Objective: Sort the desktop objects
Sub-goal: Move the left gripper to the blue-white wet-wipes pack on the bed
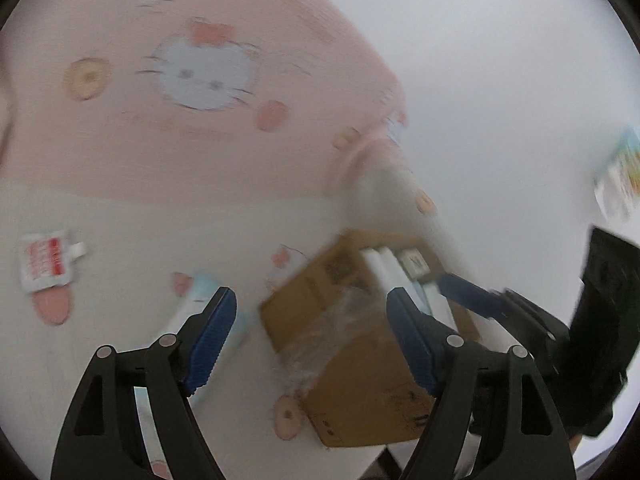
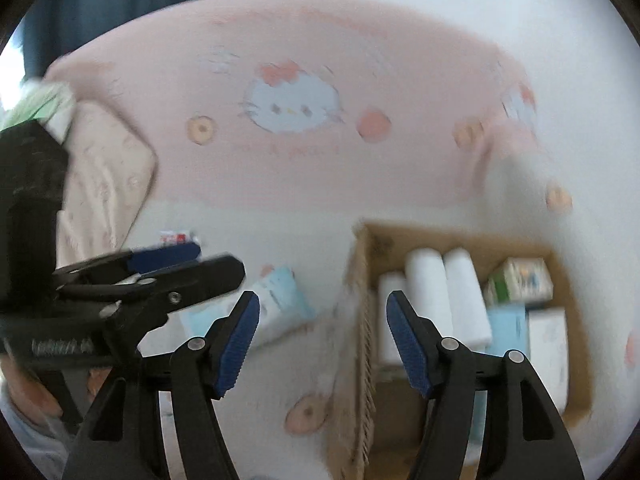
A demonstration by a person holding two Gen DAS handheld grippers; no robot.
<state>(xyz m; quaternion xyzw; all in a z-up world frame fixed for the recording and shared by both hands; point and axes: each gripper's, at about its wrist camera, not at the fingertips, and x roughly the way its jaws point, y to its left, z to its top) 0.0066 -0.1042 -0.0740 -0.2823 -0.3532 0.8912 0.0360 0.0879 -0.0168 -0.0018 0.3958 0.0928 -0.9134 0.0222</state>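
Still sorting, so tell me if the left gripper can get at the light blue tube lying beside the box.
Probably yes. The left gripper is open and empty, and the light blue tube lies bare on the cloth beside the cardboard box, nothing over it.

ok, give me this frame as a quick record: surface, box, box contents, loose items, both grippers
surface: cartoon-cat cloth, pink and white
box: open cardboard box on the cloth
box contents: white rolls, green-and-white carton, light blue pack, white box
loose items: light blue tube left of the box; red-and-white sachet further left
left gripper: open, empty, near the tube
right gripper: open, empty, at the box's left wall
image quality: motion blur, labels unreadable
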